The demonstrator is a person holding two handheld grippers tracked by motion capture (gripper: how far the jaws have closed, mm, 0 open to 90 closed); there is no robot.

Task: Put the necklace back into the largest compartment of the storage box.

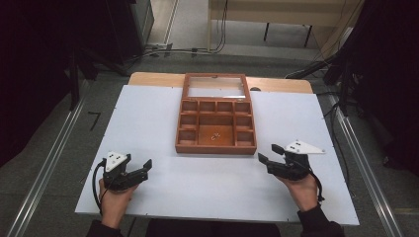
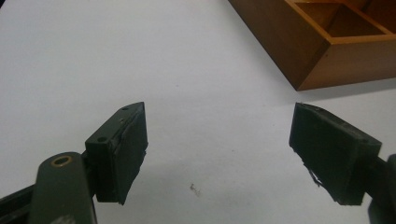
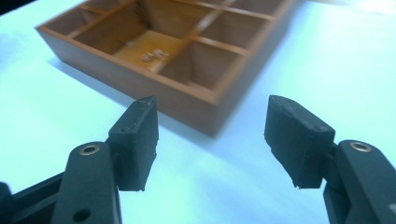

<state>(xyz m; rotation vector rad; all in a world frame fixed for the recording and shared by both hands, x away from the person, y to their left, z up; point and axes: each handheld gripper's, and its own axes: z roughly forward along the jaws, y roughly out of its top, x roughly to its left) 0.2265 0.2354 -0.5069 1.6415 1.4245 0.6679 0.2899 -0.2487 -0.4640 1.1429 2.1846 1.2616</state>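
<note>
On the white counter [image 1: 148,128], a wooden box [image 1: 216,118] is seen from the high view near the centre, its glass-paned lid [image 1: 215,86] laid open at the far side. The box is divided into small compartments around one larger middle compartment, and small metal bits [image 1: 215,137] are seen on the floor of that larger one. What they are cannot be told.

Both hands are shown in the high view at the near edge. The left tongs [image 1: 141,167] are held in the left hand [image 1: 114,197] well to the left of the box, and the right tongs [image 1: 268,154] are held in the right hand [image 1: 302,187] just off the box's near right corner. A grey plate [image 1: 302,147] is carried on top of the right tongs.

From the left gripper view, the left tongs [image 2: 217,149] are shown wide open above bare counter [image 2: 93,56], nothing between the jaws and nothing touched. A corner of the box [image 2: 317,51] is caught at upper right, and a small mark [image 2: 194,189] is seen on the counter, too small to be made out.

From the right gripper view, the right tongs [image 3: 210,140] are likewise spread wide and empty, pointed at the box [image 3: 140,79]. The bits [image 3: 155,55] are shown blurred in the middle compartment. The jaws stand short of the box wall, not touching it.
</note>
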